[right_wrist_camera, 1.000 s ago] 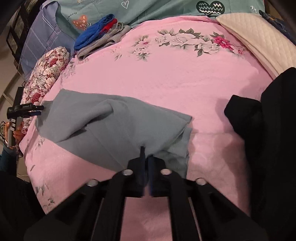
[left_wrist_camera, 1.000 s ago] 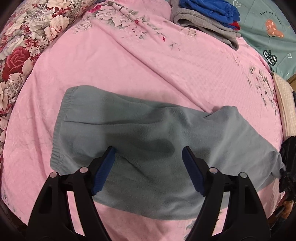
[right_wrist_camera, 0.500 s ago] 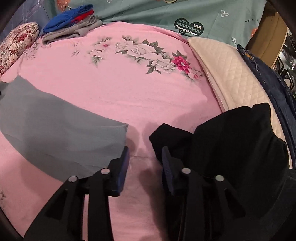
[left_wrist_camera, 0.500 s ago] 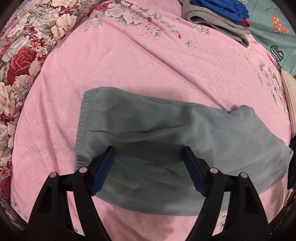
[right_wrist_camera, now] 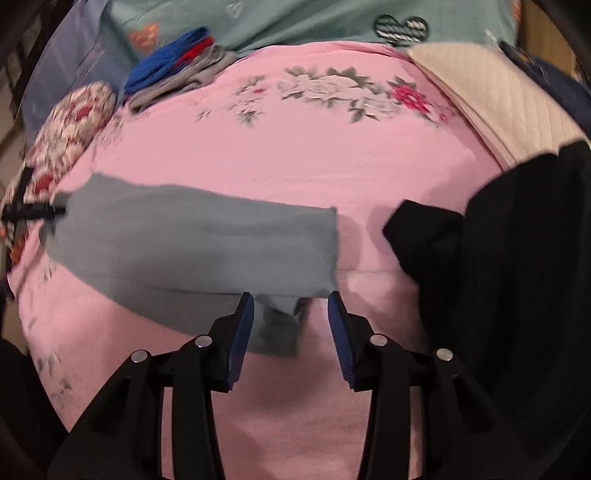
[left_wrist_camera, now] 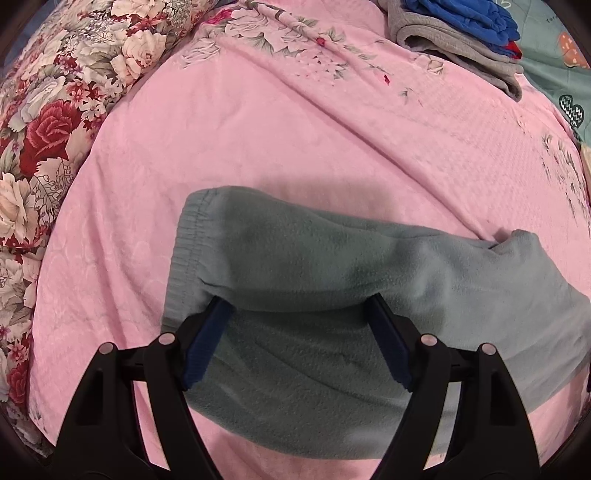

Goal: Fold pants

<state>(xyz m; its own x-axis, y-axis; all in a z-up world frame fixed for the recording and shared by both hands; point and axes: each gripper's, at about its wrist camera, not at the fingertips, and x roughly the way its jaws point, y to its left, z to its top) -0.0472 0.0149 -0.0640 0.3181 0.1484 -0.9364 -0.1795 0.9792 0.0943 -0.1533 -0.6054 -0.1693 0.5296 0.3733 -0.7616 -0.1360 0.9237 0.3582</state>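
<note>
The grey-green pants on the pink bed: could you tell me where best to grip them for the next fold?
Probably the elastic waistband of the pants: its thick gathered edge lies exposed at their left end, so come from above and pinch across it.

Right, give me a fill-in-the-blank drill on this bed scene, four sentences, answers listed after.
1. The grey-green pants lie on a ____ bedspread.
2. The folded clothes at the far edge have a ____ garment on top.
3. Both the left gripper and the right gripper stand ____.
4. Right of the pants lies a ____ garment.

Answers: pink; blue; open; black
</note>
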